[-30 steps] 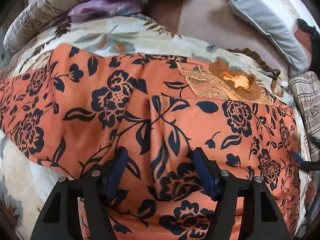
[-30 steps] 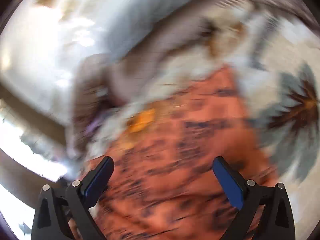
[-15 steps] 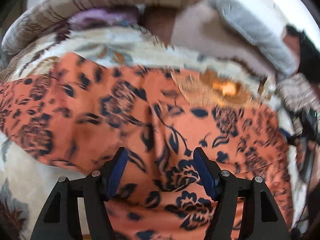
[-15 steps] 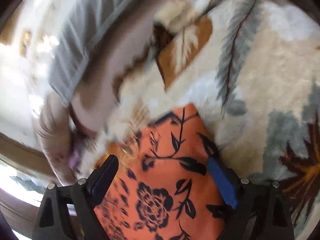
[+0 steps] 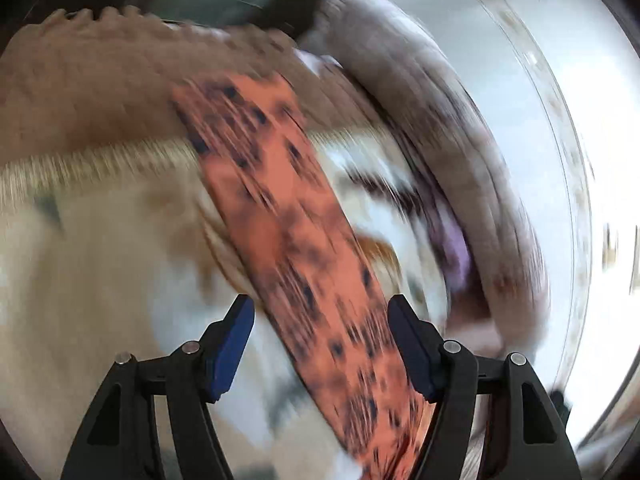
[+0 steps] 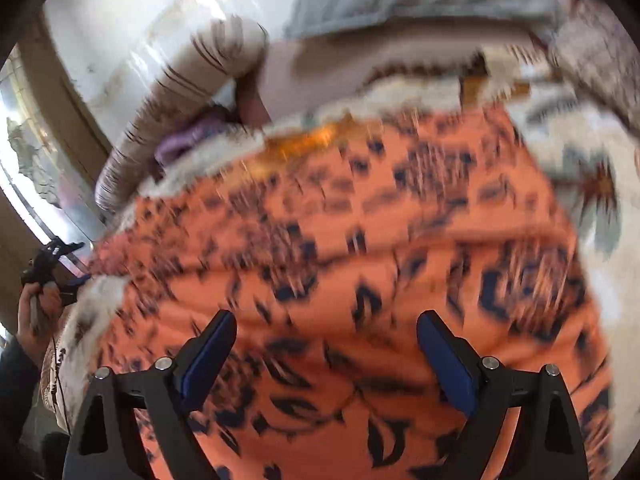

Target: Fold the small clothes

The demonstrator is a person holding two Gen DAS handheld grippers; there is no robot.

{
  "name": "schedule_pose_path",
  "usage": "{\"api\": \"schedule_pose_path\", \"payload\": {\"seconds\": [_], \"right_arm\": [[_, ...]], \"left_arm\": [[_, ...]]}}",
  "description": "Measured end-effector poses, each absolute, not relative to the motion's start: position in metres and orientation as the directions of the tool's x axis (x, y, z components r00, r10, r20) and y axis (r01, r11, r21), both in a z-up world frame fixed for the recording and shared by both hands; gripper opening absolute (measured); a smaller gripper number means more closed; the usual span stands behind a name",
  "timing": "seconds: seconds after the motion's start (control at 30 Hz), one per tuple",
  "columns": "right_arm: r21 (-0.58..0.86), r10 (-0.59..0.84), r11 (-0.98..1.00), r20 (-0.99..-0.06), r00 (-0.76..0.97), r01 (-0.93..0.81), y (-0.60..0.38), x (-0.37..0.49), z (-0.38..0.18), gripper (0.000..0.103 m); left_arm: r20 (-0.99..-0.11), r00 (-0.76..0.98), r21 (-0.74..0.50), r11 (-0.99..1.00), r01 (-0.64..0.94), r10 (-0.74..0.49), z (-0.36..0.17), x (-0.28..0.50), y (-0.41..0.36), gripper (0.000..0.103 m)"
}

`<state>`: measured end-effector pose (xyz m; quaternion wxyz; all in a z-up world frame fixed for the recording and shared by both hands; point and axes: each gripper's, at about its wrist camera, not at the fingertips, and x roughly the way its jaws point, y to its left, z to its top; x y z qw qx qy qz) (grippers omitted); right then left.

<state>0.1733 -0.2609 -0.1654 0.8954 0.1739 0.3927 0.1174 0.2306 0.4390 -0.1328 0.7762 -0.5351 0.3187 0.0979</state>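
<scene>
Since the earlier frames the left wrist view has swung and rolled hard: the orange floral garment [image 5: 296,248], which then filled that view broad and flat, now crosses it as a narrow slanted band running from upper left to lower right. The right wrist view has shifted from the garment's corner to its wide middle [image 6: 360,264].

Both views are smeared by motion. The garment's dark flower print blurs to streaks, and its gold embroidered patch [image 6: 304,144] shows only as a yellow smudge near the far edge. The left gripper [image 5: 320,344] has its jaws apart with the cloth band passing between them, no pad pressing on it. The right gripper [image 6: 326,354] also stands apart above the cloth, gripping nothing.

The garment lies on a pale leaf-patterned blanket [image 6: 592,200], bare to the right of the cloth. Pillows [image 6: 400,4] crowd the far edge. At the left edge of the right view, a hand [image 6: 38,312] holds the other gripper, partly cut off. No writing or label can be read.
</scene>
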Motion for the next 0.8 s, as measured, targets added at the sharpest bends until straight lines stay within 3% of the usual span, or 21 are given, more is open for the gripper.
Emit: {"api": "schedule_pose_path", "payload": {"seconds": [0.37, 0.43, 0.47, 0.63, 0.73, 0.8], "right_arm": [[0.393, 0.342, 0.916, -0.663, 0.666, -0.080, -0.263, 0.181, -0.168, 0.097], [0.401, 0.348, 0.912, -0.659, 0.667, -0.080, -0.262, 0.183, -0.170, 0.097], [0.403, 0.349, 0.912, -0.658, 0.667, -0.080, -0.262, 0.183, -0.170, 0.097], [0.422, 0.364, 0.903, -0.648, 0.669, -0.082, -0.265, 0.182, -0.172, 0.097], [0.458, 0.388, 0.885, -0.626, 0.677, -0.084, -0.270, 0.181, -0.173, 0.097], [0.478, 0.402, 0.874, -0.613, 0.680, -0.085, -0.273, 0.180, -0.174, 0.097]], "left_arm": [[-0.654, 0.750, -0.718, 0.396, -0.572, -0.101, -0.148, 0.273, 0.485, 0.069], [-0.713, 0.699, -0.646, 0.441, -0.622, -0.058, -0.146, 0.275, 0.482, 0.022], [-0.759, 0.649, -0.588, 0.484, -0.648, -0.053, -0.146, 0.282, 0.481, 0.005], [-0.771, 0.631, -0.431, 0.655, -0.621, 0.090, -0.103, 0.284, 0.445, 0.005], [-0.685, 0.716, -0.332, 0.817, -0.472, 0.135, -0.036, 0.278, 0.377, 0.005], [-0.628, 0.771, -0.301, 0.882, -0.362, 0.102, 0.001, 0.273, 0.327, 0.005]]}}
